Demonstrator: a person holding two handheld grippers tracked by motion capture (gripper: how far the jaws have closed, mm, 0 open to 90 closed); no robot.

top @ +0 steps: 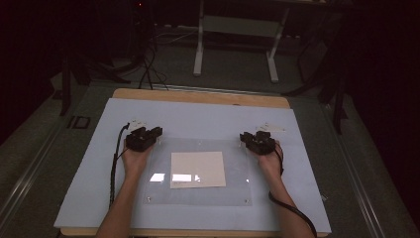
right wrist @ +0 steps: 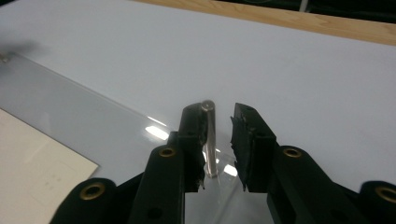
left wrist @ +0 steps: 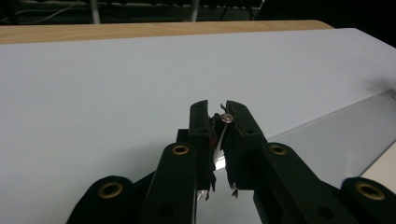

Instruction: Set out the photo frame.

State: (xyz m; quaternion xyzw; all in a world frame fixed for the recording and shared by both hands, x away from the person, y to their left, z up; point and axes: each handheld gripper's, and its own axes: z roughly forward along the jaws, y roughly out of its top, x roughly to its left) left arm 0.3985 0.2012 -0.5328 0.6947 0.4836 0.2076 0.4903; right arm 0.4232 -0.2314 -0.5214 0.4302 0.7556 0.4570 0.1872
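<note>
Left gripper [left wrist: 217, 112]: black jaws nearly closed on a slim metal standoff pin [left wrist: 224, 128] at the far-left corner of the clear acrylic sheet [top: 237, 171]. Pin sits tilted in the narrow gap, round head just above the jaw tips. Pads appear to press it, so judged a grip.

Right gripper [right wrist: 218, 116]: jaws partly open. A short upright metal post [right wrist: 210, 140] stands in the gap, touching or just beside the one jaw and well clear of the other. Not clamped. Post is at the sheet's far-right corner.

Ref. landmark = acrylic sheet. It lies flat on the pale blue board [top: 89, 168] covering the wooden table [top: 198, 96]. A cream paper rectangle [top: 198, 169] lies under or on the sheet's centre; which, cannot tell. Both hands, left [top: 134, 161] and right [top: 270, 161], sit at the sheet's far corners. Small fasteners mark the near corners too.

Likely step: working the two far corner posts, prob. to lift or free the sheet.

Failure modes:
- Left pin is tilted, so it may twist out of the jaws.
- Right jaws closing off-centre push the post sideways, no grip.
- Uneven lift btwn sides flexes the sheet, and the paper shifts.
- Glare on the sheet hides its edge, so tips may miss.
</note>
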